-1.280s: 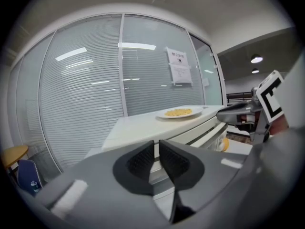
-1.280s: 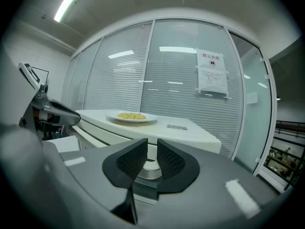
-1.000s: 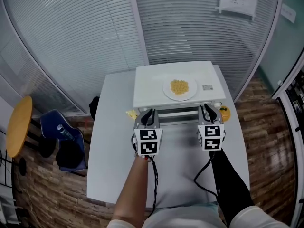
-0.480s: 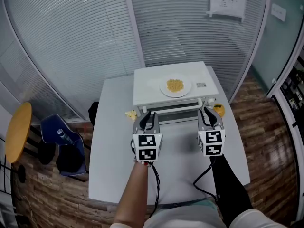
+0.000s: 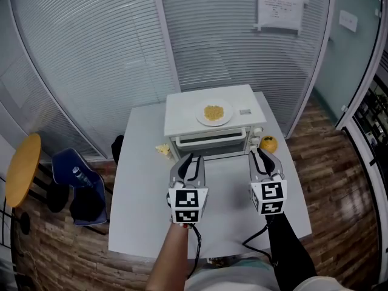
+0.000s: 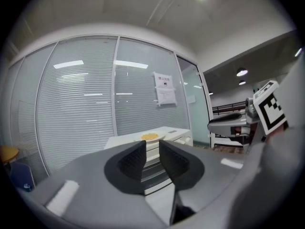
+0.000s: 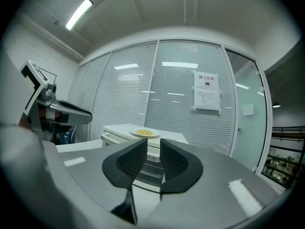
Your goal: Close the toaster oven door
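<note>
A second ago both tongs were up against the door. Now the toaster oven door [image 5: 210,142] looks shut on the toaster oven [image 5: 209,102] at the bench's [image 5: 142,211] far end. I've backed off my left tongs [image 5: 188,162] and right tongs [image 5: 261,157], each narrowly parted and empty. I judge the job done.

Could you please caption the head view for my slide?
Left gripper and right gripper hover before the closed toaster oven bearing a plate.

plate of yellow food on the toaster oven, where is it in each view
Head view: plate upper centre, on top of the toaster oven.
Left gripper view: plate near centre, slightly below mid-height.
Right gripper view: plate just left of centre, slightly below mid-height.
Shared landmark: the paper notice hanging behind the oven.
</note>
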The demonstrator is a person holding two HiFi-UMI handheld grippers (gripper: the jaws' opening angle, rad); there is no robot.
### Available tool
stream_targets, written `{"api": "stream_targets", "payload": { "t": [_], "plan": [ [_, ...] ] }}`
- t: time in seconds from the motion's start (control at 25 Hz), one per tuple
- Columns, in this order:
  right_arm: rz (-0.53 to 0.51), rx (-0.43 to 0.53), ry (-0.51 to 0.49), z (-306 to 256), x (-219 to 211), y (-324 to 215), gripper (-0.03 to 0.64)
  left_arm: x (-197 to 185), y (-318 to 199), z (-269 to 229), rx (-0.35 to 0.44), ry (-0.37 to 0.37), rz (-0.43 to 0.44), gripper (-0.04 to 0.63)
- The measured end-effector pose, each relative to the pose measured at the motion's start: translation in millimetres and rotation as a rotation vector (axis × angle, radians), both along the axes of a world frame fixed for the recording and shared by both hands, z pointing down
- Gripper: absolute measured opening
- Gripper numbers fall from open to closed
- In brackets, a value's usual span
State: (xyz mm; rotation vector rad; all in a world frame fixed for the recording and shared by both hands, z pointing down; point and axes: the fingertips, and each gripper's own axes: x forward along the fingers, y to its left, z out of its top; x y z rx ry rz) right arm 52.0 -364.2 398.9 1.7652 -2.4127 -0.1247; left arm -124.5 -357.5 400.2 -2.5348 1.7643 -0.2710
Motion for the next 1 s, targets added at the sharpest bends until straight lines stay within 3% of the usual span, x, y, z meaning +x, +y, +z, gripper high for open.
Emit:
{"api": "stream_targets", "payload": {
  "t": [0.52, 1.0],
  "plan": [
    [-0.175, 0.008, -0.046, -11, 37, 91, 0.064, 47, 104, -15, 0.018, 0.024, -0.071, 0.091],
    [-0.260, 0.014, -0.066, -7, 64, 151, 0.063, 83, 180, -23, 0.057, 0.017, -0.112, 0.091]
  ]
}}
